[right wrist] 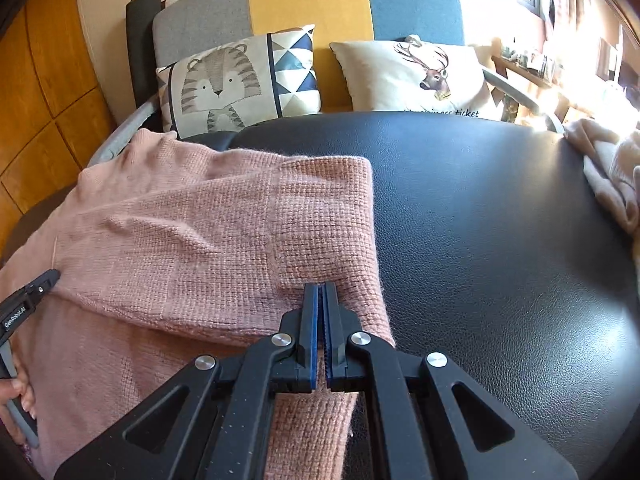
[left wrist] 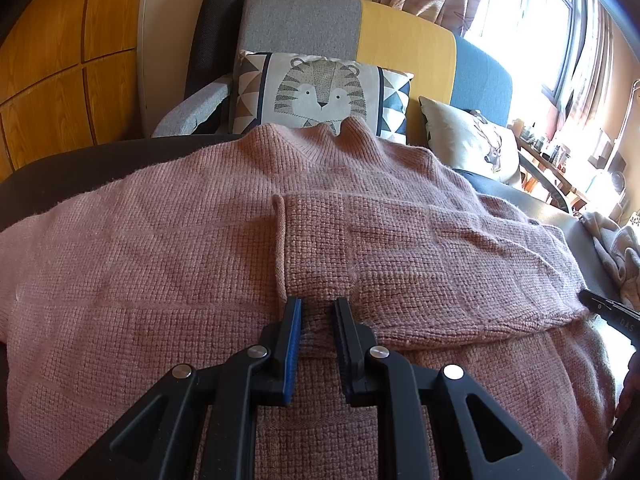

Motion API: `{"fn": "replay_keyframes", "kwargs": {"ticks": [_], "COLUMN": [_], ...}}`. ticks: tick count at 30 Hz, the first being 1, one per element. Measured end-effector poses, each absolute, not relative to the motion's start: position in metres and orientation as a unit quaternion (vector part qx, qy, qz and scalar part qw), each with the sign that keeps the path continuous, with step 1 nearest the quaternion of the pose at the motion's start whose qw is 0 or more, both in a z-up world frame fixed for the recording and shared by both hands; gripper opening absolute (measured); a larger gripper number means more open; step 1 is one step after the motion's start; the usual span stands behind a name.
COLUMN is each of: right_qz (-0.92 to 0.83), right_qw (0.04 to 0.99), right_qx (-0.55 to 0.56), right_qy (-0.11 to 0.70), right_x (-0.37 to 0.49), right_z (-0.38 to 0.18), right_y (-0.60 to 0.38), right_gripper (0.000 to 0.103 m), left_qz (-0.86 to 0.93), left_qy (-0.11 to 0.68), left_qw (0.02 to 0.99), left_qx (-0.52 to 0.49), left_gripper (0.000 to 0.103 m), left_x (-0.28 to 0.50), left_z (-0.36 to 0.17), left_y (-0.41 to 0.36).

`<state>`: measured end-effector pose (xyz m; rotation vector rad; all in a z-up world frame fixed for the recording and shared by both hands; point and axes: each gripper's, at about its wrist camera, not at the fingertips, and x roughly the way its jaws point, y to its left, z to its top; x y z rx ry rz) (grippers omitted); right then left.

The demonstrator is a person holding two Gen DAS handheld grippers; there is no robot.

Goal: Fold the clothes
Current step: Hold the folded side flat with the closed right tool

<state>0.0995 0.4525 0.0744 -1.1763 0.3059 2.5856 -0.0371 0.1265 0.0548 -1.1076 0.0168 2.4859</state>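
A pink knit sweater (left wrist: 160, 240) lies spread on a black leather surface (right wrist: 500, 220), collar towards the sofa. One sleeve (left wrist: 400, 248) is folded across the body. My left gripper (left wrist: 318, 306) is shut on a bunch of the knit at the sleeve's near edge. At the sweater's (right wrist: 180, 232) right folded edge my right gripper (right wrist: 322, 290) is shut, its tips pinching the puckered fabric. The left gripper's finger (right wrist: 36, 288) and a hand (right wrist: 16, 400) show at the left edge of the right wrist view.
A sofa with grey, yellow and blue panels stands behind, holding a tiger cushion (left wrist: 320, 92) and a deer cushion (right wrist: 420, 76). A cream garment (right wrist: 608, 172) lies heaped at the surface's right end. Bare leather stretches right of the sweater. Wooden cabinets are at left.
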Motion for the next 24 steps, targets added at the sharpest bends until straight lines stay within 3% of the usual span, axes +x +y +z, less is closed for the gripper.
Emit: {"fn": "replay_keyframes", "kwargs": {"ticks": [8, 12, 16, 24], "right_qz": [0.894, 0.898, 0.908, 0.899], "right_qw": [0.147, 0.129, 0.073, -0.022], "right_qx": [-0.409, -0.391, -0.386, -0.406], "right_qy": [0.107, 0.156, 0.144, 0.163], "right_x": [0.098, 0.1, 0.082, 0.046], "right_z": [0.074, 0.095, 0.114, 0.087], "right_y": [0.451, 0.449, 0.415, 0.355], "right_gripper": [0.002, 0.002, 0.002, 0.002], "left_qz": [0.894, 0.895, 0.894, 0.891], "left_qy": [0.009, 0.012, 0.008, -0.004], "left_qw": [0.208, 0.206, 0.208, 0.214], "left_qx": [-0.398, -0.396, -0.397, -0.399], "left_gripper": [0.017, 0.018, 0.018, 0.018], "left_x": [-0.037, -0.037, -0.037, -0.037], "left_z": [0.055, 0.055, 0.055, 0.055], "left_y": [0.127, 0.129, 0.127, 0.123]}}
